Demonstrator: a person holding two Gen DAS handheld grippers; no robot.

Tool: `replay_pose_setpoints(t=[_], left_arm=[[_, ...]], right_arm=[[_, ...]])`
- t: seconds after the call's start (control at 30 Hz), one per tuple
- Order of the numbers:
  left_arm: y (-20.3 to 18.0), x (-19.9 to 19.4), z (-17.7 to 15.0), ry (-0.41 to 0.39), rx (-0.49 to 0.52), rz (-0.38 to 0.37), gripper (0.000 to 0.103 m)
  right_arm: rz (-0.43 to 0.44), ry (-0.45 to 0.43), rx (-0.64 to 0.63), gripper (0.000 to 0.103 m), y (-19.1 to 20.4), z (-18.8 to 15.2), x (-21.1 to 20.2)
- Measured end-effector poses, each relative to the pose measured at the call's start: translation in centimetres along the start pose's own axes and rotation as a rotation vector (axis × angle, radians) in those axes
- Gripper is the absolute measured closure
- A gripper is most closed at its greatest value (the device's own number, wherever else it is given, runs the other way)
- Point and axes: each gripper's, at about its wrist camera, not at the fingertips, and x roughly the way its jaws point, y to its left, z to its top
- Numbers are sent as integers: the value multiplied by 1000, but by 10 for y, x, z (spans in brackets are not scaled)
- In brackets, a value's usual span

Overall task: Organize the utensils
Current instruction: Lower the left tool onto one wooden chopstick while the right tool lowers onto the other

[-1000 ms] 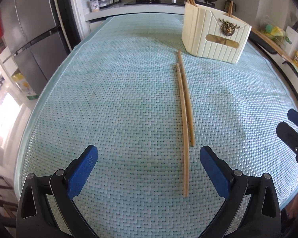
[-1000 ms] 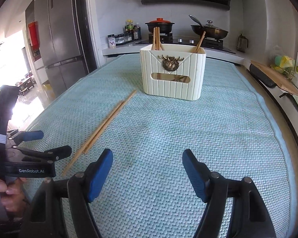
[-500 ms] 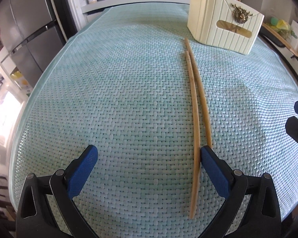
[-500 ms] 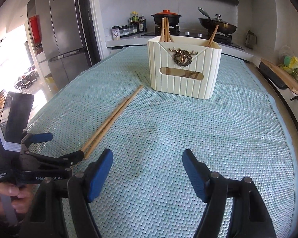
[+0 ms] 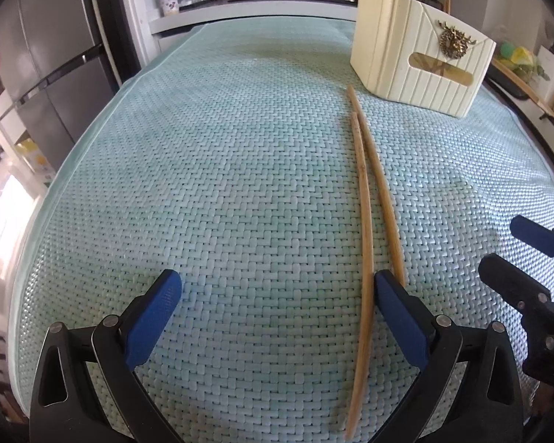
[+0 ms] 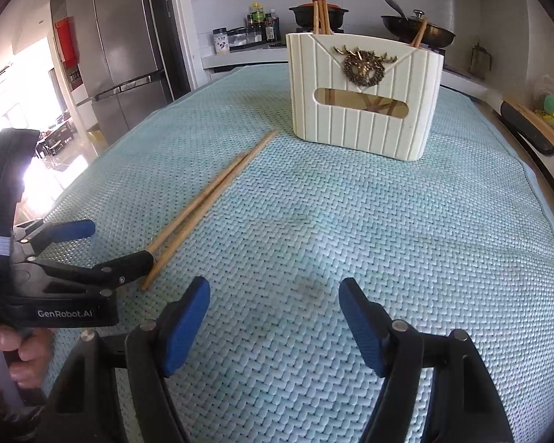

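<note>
Chopsticks (image 5: 363, 221) lie lengthwise toward the holder (image 5: 417, 62), near ends at left gripper (image 5: 277, 295)'s right finger; both it and right gripper (image 6: 273, 313) wide, empty.

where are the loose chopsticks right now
The two loose chopsticks lie side by side on the teal woven mat, running from near the cream utensil holder to the open left gripper; one passes just inside its right finger.
</note>
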Motion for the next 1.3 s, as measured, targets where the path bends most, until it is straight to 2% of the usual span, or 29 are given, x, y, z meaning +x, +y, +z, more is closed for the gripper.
replay_pose_setpoints(t=[0.23,0.27,0.33,0.4,0.5,0.57,0.67,0.7,0.73,1.03,1.3], left_arm=[[11,0,0,-8,-49,29,0],[12,0,0,-8,-51,30,0],[14,-1,-1,-11,-53,31,0],[17,-1,-2,-13,-61,34,0],[18,-2,-3,-15,-66,35,0],[18,-2,-4,-17,-65,35,0],[17,-1,-1,-16,-65,32,0],[18,-1,-1,-16,-65,32,0],[18,-1,-1,-16,-65,32,0],[19,-3,-2,-16,-57,30,0],[10,-7,-6,-12,-35,20,0]], right_arm=[[42,-17,-9,30,12,30,23],[50,-21,-6,33,14,34,25],[74,-14,-5,48,17,42,34],[115,14,-7,57,21,49,45],[154,42,-25,61,28,55,58],[151,58,-48,67,31,58,64],[111,68,-98,80,36,61,66],[82,75,-114,92,37,63,68],[62,78,-122,94,36,64,68],[-71,57,-87,97,4,33,36],[-241,60,-19,96,-45,-16,-13]])
